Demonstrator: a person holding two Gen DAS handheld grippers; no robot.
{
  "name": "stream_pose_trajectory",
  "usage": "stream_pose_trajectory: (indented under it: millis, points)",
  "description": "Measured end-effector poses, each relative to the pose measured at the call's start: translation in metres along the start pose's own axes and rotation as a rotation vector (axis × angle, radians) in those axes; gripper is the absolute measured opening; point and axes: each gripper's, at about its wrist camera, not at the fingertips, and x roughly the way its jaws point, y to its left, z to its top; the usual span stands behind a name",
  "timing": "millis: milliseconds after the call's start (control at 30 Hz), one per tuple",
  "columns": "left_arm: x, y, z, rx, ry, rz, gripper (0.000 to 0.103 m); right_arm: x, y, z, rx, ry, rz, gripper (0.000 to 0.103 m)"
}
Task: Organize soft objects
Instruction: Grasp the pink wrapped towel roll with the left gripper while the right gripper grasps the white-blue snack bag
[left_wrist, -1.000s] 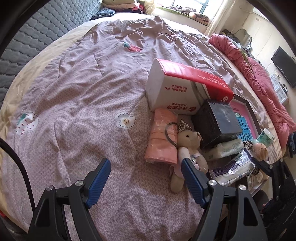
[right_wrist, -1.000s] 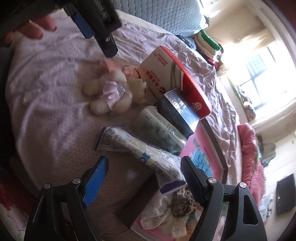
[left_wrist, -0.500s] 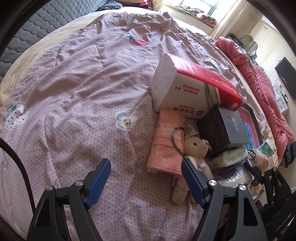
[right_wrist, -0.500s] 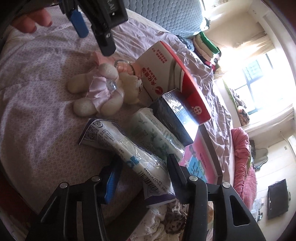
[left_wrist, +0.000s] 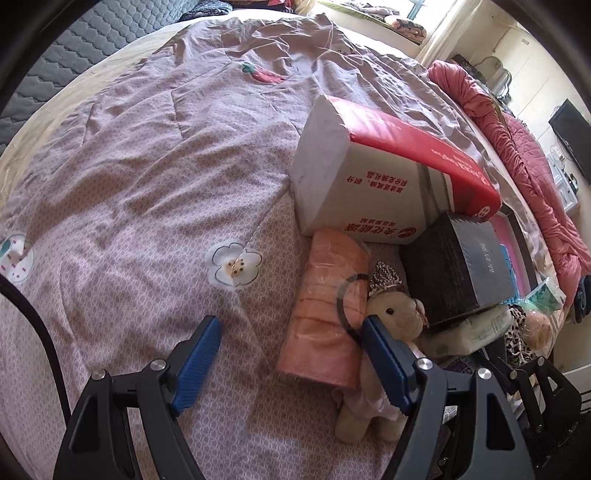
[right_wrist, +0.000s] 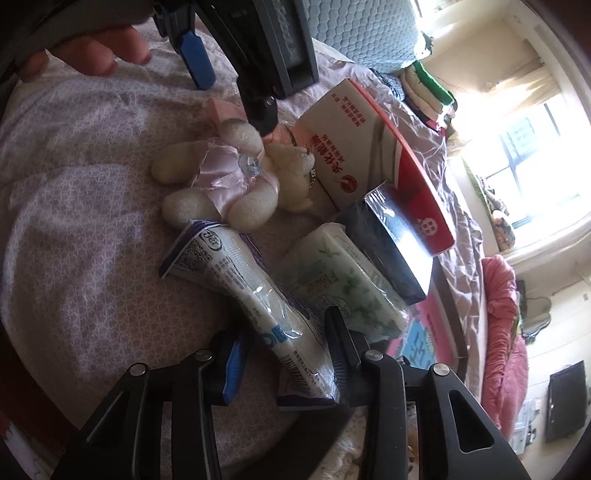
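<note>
The right gripper jaws are closing around the plastic packet.

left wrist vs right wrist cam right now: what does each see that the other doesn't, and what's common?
Left wrist only: the flower patch on the quilt, with the open left tool over bare quilt beside the pink roll.

Right wrist only: the right tool closing around the clear plastic pack, with the green floral tissue pack beside it, and a hand on the left tool.

Both: the plush bear, the red and white box and the dark box.
</note>
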Motion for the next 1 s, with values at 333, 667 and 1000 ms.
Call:
stream_pose_trajectory:
  millis: [333,667,1000]
  points:
    - [0.02,-0.002,0.009,0.06,0.019,0.015,0.08,0.001,0.014,0.005,-0.065,-0.027,-0.034,0.032]
    - [0.028,-0.017,0.013,0.164,-0.005,0.087,0.063,0.003,0.007,0.005,-0.018,-0.02,-0.005,0.031]
    - [0.02,-0.006,0.013,0.161,-0.028,0.037,0.035,-0.003,-0.009,0.005,0.041,-0.033,0.032,0.03]
